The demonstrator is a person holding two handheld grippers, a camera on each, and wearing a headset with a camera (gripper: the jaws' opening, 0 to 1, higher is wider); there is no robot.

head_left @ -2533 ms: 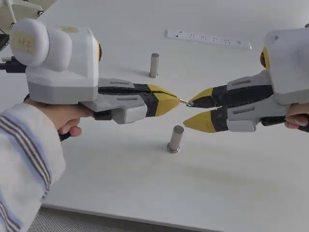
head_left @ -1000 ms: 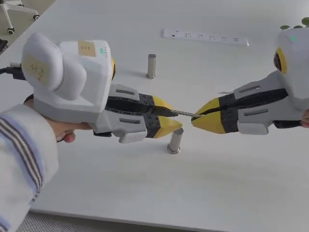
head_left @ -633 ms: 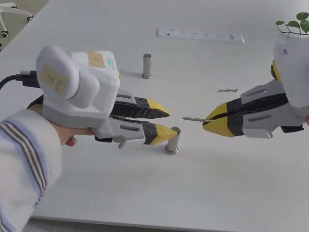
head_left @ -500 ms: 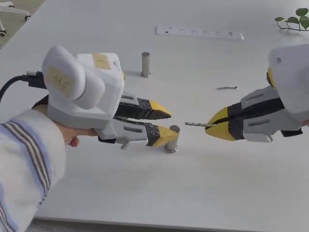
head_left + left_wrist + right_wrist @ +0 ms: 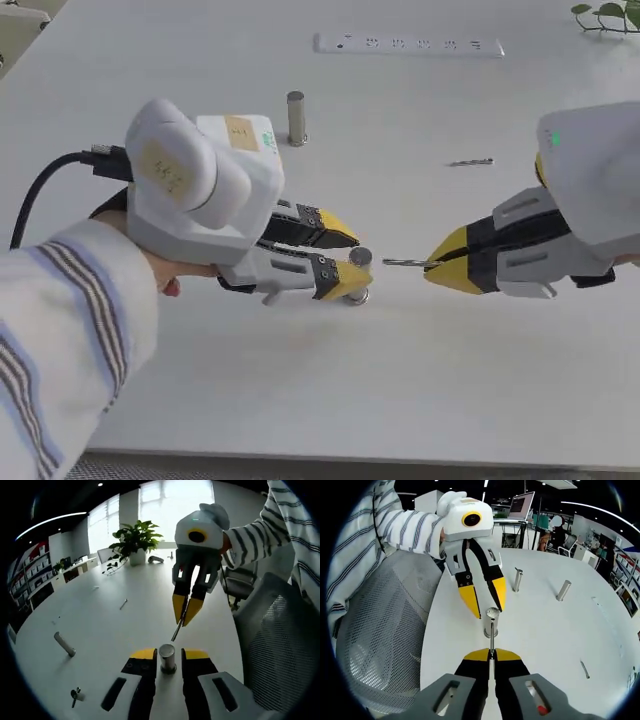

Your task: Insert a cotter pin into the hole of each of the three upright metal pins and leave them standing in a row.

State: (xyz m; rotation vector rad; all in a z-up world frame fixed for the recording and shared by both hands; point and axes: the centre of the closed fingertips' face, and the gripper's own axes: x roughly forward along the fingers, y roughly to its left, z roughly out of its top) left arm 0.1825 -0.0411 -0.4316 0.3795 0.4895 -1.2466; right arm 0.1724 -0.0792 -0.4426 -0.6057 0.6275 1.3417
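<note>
Right tool clamps cotter pin | white table — potted plant beyond

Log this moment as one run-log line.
left gripper: open, jaws either side of metal pin | right gripper: shut on cotter pin, tip short of pin, not inserted | spare cotter pin: lying loose

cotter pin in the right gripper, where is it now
In the head view the cotter pin sticks out from the shut right gripper, just right of centre, its free tip just short of the upright metal pin that the left gripper straddles.
</note>
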